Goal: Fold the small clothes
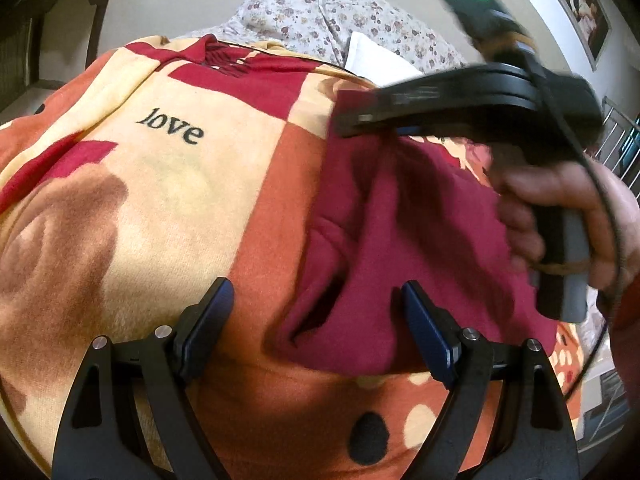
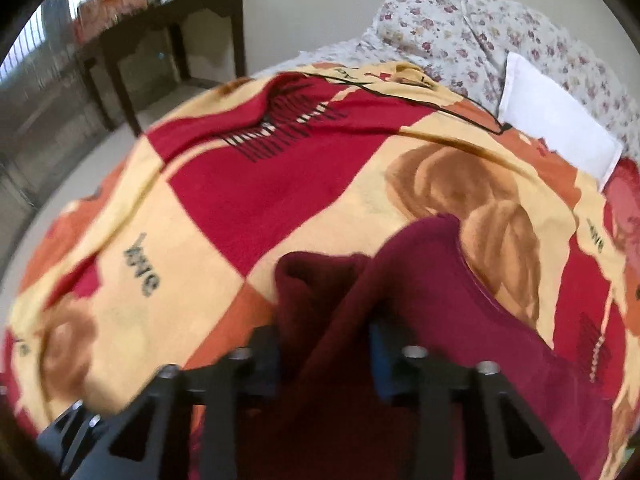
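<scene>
A maroon garment (image 1: 400, 220) lies crumpled on a patterned blanket (image 1: 180, 184) printed with the word "love". My left gripper (image 1: 316, 286) hangs open just above the garment's near left edge, and nothing is between its blue pads. A hand (image 1: 560, 208) holds my right gripper (image 1: 352, 120) at the upper right, with maroon cloth hanging from its tip. In the right wrist view a raised fold of the garment (image 2: 440, 300) runs up between the narrow jaws of the right gripper (image 2: 326, 344), which is shut on it.
The red, cream and orange blanket (image 2: 240, 200) covers a bed. Floral pillows (image 2: 460, 32) and a white pillow (image 2: 552, 128) lie at its far end. A dark wooden table (image 2: 172, 32) stands by the wall beyond the bed's left side.
</scene>
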